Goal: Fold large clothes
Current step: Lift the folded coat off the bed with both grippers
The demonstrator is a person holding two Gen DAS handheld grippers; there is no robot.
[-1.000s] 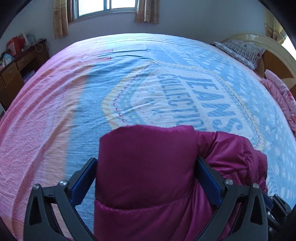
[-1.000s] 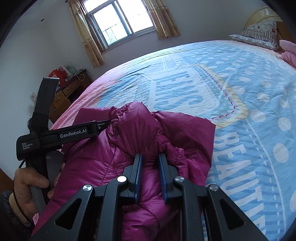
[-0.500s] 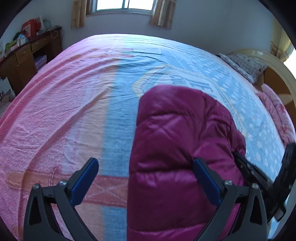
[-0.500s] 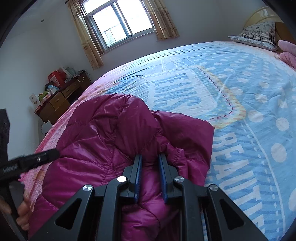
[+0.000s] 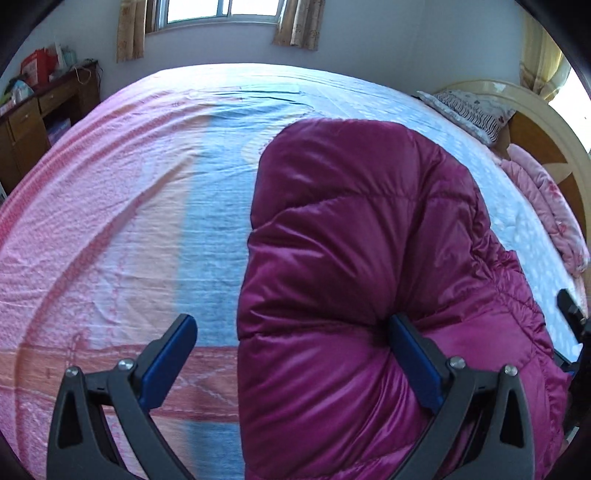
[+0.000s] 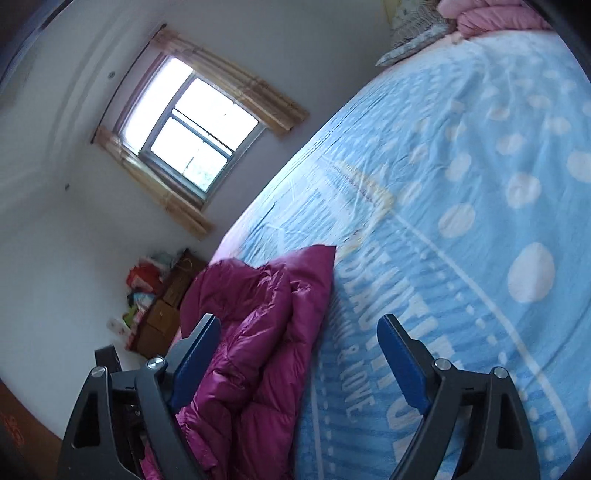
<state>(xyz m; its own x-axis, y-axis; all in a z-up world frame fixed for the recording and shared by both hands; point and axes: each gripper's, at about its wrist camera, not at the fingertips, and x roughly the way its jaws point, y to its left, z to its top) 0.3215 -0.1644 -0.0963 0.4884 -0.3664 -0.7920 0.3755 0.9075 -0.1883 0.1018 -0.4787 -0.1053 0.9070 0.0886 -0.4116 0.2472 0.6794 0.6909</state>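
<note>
Jacket (image 5: 351, 258) bundled on the bed (image 5: 110, 221), fold looks mostly done; right tool (image 6: 299, 354) opening, gripping nothing; left tool (image 5: 291, 350) wide, unclamped.

The puffer jacket (image 5: 354, 280) is a glossy magenta-purple with stitched quilting lines, lying on a bedsheet (image 5: 122, 236) that is pink with darker pink bands to the jacket's left and light blue with white dots and white lettering to its right (image 6: 480, 206). Beyond the jacket, the pillow (image 5: 469, 109) is white with dark stripes and the curtains (image 5: 295, 22) are tan. Both grippers have black frames with blue pads (image 5: 168, 363).
</note>
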